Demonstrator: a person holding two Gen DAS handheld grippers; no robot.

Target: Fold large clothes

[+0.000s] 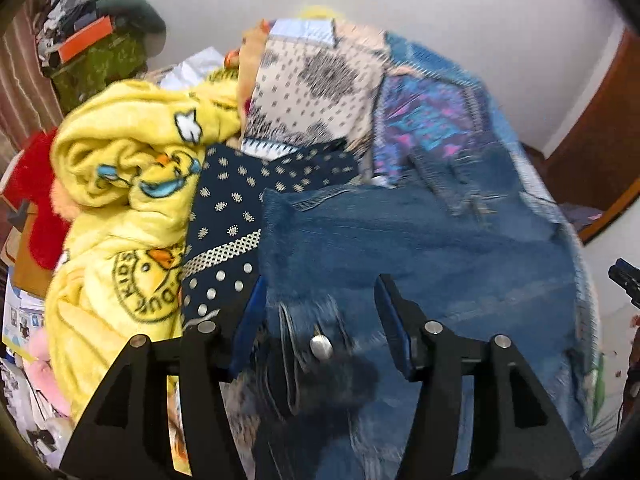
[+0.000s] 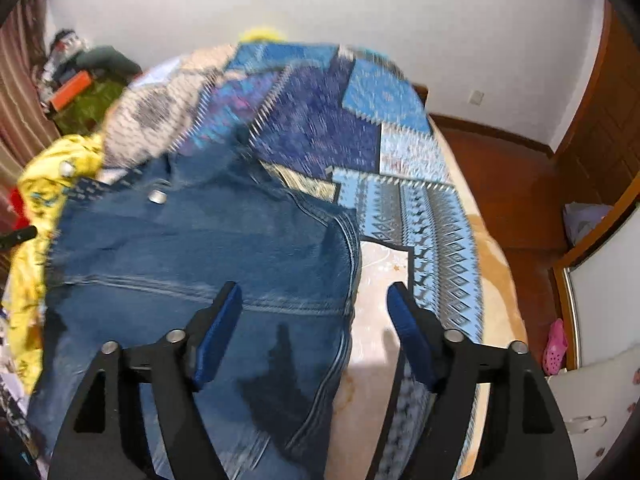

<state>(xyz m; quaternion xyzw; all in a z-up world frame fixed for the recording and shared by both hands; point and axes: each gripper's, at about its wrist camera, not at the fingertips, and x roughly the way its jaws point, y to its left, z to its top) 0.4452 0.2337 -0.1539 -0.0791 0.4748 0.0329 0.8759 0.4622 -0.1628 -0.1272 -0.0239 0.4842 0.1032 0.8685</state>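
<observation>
White walls, patchwork bedspread (image 2: 404, 208) underneath. Left gripper (image 1: 320, 312) spread wide over the jeans' (image 1: 420, 248) waist button (image 1: 321, 347); right gripper (image 2: 314, 312) wide too, straddling their side edge. Jeans lie mid-bed, yellow blanket (image 1: 120, 208) piled alongside.

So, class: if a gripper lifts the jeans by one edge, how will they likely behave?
The jeans lie in soft folds, so they will probably droop, not stay flat. Thick denim seams and a metal button suggest some weight. Both grippers are open.
</observation>
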